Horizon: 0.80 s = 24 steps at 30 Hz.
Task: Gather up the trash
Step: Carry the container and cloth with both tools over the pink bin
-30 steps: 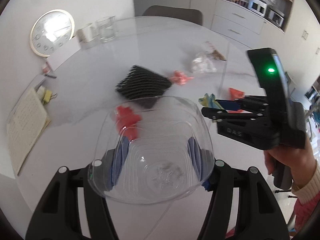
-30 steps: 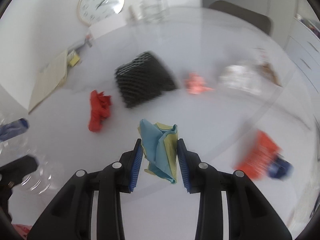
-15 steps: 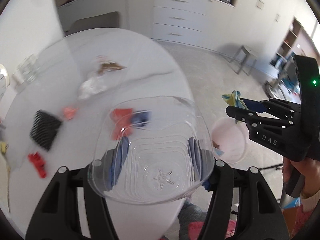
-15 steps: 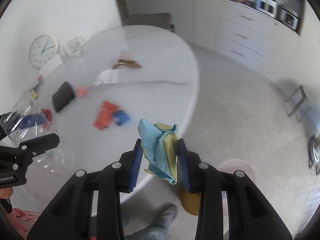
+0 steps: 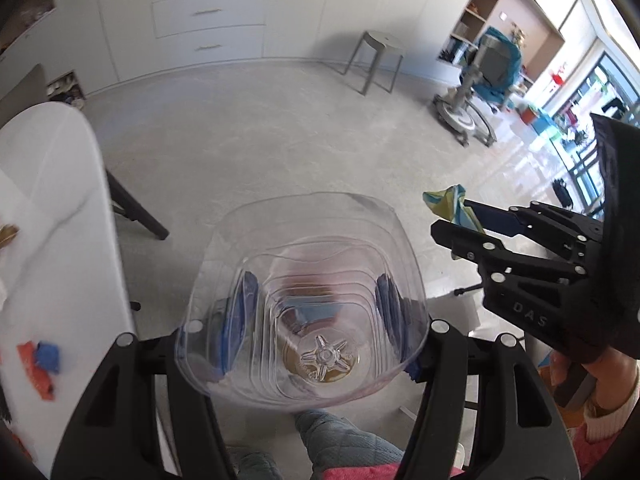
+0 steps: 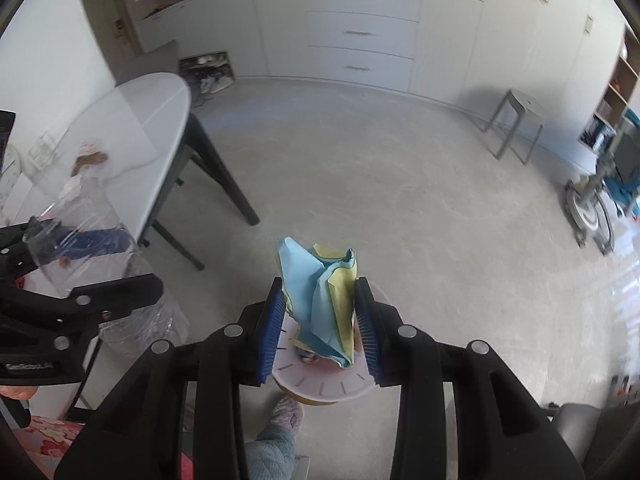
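My left gripper [image 5: 316, 304] is shut on a clear plastic bottle [image 5: 308, 300], seen bottom-first; it also shows in the right wrist view [image 6: 76, 236]. My right gripper [image 6: 320, 328] is shut on a crumpled blue and yellow paper [image 6: 320, 296], held above a pink round bin [image 6: 324, 384] on the floor. In the left wrist view the right gripper [image 5: 468, 224] holds the paper [image 5: 448, 200] to the right of the bottle. Red and blue scraps [image 5: 40, 364] lie on the white table [image 5: 52, 208].
The table [image 6: 152, 120] with dark legs stands at the left. A grey stool [image 6: 516, 120] and white drawers [image 6: 360, 32] are at the back. A wheeled machine base [image 6: 592, 204] is at the right. My slippered foot [image 6: 280, 424] is beside the bin.
Both grippers have swung away from the table toward the floor, still holding the bottle and the paper. The pink bin now lies under the right gripper.
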Each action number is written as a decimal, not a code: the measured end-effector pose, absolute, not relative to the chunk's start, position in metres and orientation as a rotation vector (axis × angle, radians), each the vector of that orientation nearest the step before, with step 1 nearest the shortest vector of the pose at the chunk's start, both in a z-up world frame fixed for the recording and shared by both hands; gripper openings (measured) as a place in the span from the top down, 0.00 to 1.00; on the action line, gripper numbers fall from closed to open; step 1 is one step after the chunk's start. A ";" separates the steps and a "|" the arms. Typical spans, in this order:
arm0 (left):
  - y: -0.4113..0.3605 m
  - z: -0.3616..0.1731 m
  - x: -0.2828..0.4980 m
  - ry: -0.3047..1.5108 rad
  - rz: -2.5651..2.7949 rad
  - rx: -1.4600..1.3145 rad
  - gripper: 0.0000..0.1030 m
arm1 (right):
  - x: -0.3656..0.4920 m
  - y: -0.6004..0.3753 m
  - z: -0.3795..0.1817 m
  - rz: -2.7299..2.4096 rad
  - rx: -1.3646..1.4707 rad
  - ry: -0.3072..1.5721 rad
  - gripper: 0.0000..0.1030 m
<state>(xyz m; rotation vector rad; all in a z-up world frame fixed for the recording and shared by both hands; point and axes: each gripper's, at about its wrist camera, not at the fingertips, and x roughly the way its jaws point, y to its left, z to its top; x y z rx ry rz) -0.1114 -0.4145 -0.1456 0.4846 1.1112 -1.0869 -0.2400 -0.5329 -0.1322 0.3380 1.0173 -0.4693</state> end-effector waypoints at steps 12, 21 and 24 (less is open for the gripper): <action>-0.481 -0.196 -0.144 1.241 -1.107 0.616 0.22 | -0.266 -0.576 -0.155 -0.502 0.425 1.015 0.65; -0.473 -0.177 -0.143 1.165 -1.057 0.623 0.09 | -0.264 -0.580 -0.160 -0.488 0.435 1.018 0.64; -0.467 -0.169 -0.134 1.150 -1.041 0.603 0.08 | -0.259 -0.576 -0.163 -0.471 0.438 1.024 0.64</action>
